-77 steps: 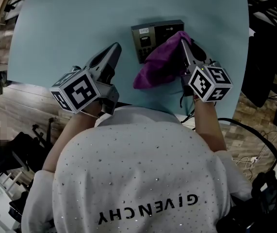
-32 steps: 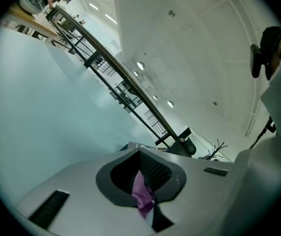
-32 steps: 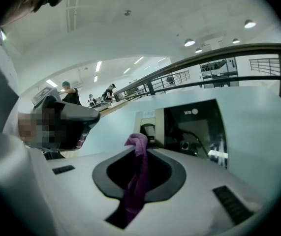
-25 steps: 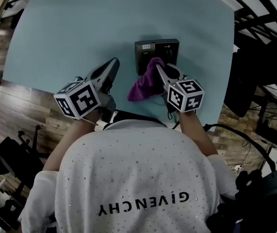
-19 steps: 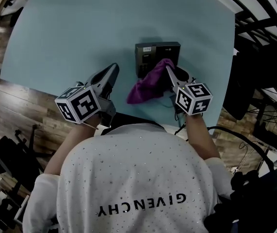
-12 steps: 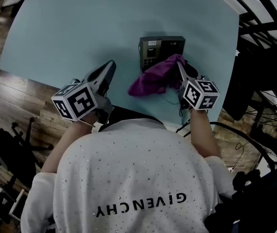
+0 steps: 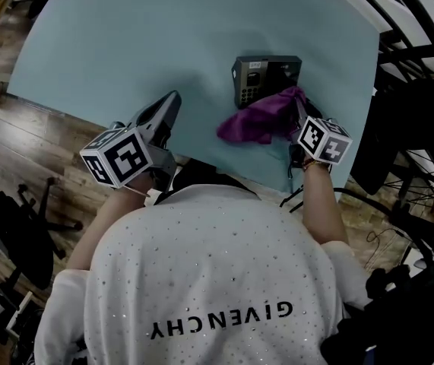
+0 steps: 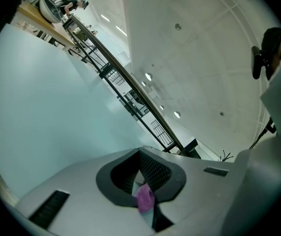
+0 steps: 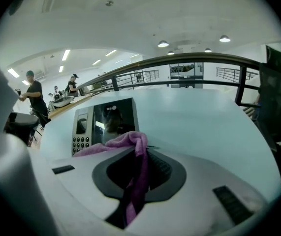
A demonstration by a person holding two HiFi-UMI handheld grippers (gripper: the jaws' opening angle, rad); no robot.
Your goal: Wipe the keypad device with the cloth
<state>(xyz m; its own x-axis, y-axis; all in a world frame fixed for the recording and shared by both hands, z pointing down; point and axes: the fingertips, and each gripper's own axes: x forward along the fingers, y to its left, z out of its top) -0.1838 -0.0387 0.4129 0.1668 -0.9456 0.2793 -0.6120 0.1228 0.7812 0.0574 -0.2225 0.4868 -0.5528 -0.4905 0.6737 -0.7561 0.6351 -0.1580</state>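
The dark grey rectangular keypad device (image 7: 264,74) lies flat on the light blue tabletop (image 7: 125,44), with small buttons at its left and a glossy screen beside them. The crumpled purple cloth (image 7: 258,122), clamped in the right hand-held gripper (image 7: 299,106), hides part of its near edge. The left hand-held gripper (image 7: 172,101) is well apart with jaws together; a small purple patch in their slit is hard to make out

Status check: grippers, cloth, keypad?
Right gripper shut on cloth. Left gripper shut, empty, off left. Cloth at keypad device's near edge. Nothing blocking.
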